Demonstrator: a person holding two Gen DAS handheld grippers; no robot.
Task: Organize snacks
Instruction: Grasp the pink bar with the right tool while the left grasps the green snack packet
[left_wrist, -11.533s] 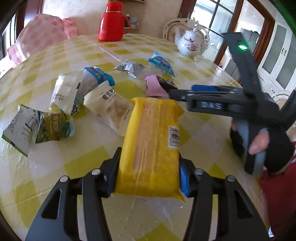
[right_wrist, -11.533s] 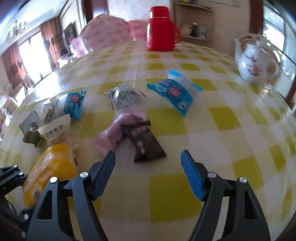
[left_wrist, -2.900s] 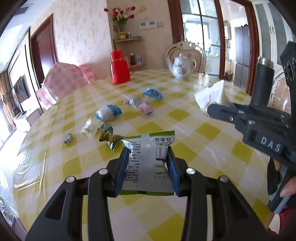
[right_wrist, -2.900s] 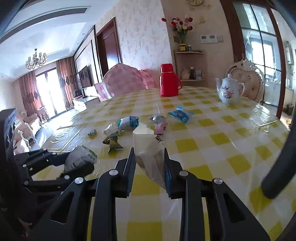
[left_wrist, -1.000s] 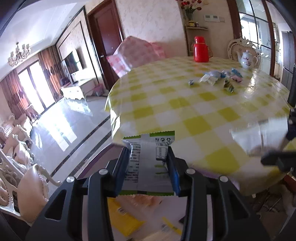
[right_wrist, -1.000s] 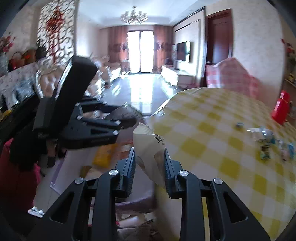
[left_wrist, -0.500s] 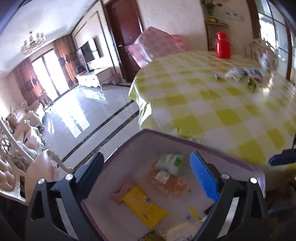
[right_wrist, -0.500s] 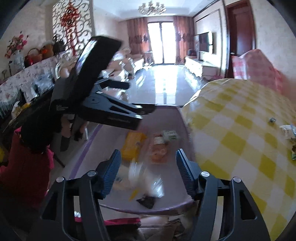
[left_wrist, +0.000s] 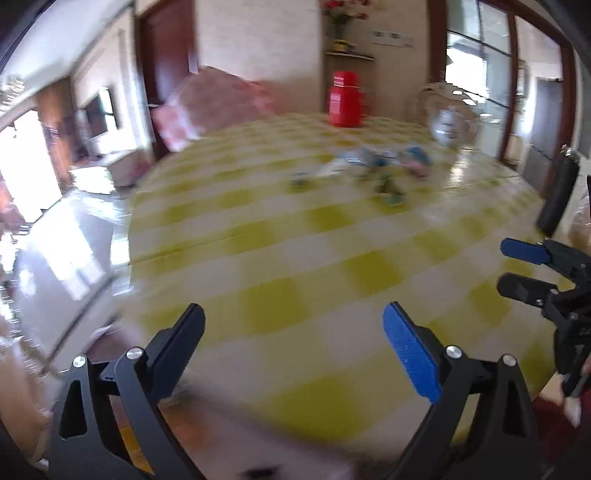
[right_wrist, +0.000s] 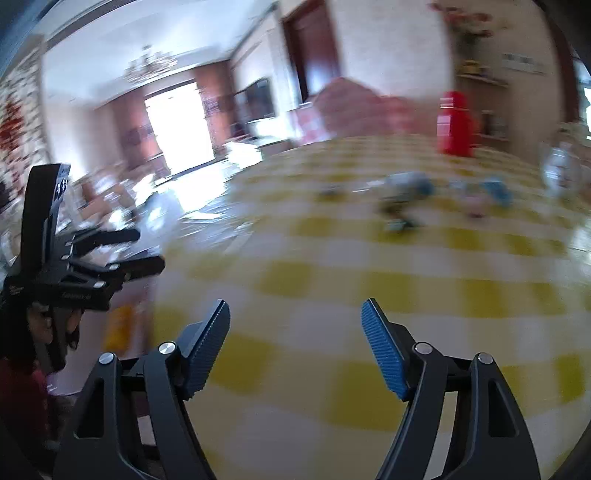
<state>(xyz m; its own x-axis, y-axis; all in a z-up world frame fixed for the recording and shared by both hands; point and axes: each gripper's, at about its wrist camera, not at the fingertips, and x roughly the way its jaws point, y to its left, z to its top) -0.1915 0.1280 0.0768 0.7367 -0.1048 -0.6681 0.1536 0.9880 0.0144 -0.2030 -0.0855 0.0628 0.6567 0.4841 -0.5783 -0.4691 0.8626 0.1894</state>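
Note:
Both views are smeared by motion. My left gripper (left_wrist: 295, 332) stands wide open over the near edge of the yellow checked table (left_wrist: 280, 236), with nothing between its fingers. My right gripper (right_wrist: 293, 319) hangs over the same edge (right_wrist: 332, 369); its jaws are opening and nothing is between them. Each shows in the other's view: the right gripper (left_wrist: 502, 266) at the right, the left gripper (right_wrist: 147, 249) at the left. Several small snack packets (left_wrist: 369, 166) (right_wrist: 406, 188) lie far off near the table's middle.
A red thermos (left_wrist: 345, 99) (right_wrist: 456, 123) and a white teapot (left_wrist: 448, 123) (right_wrist: 561, 173) stand at the table's far side. A pink-covered chair (left_wrist: 221, 99) is behind. Below the table's left edge a yellow packet (right_wrist: 118, 328) shows as a blur.
Both grippers opened and dropped their packets into the purple-rimmed box beside the table. Both views then swung from the box up to the table top.

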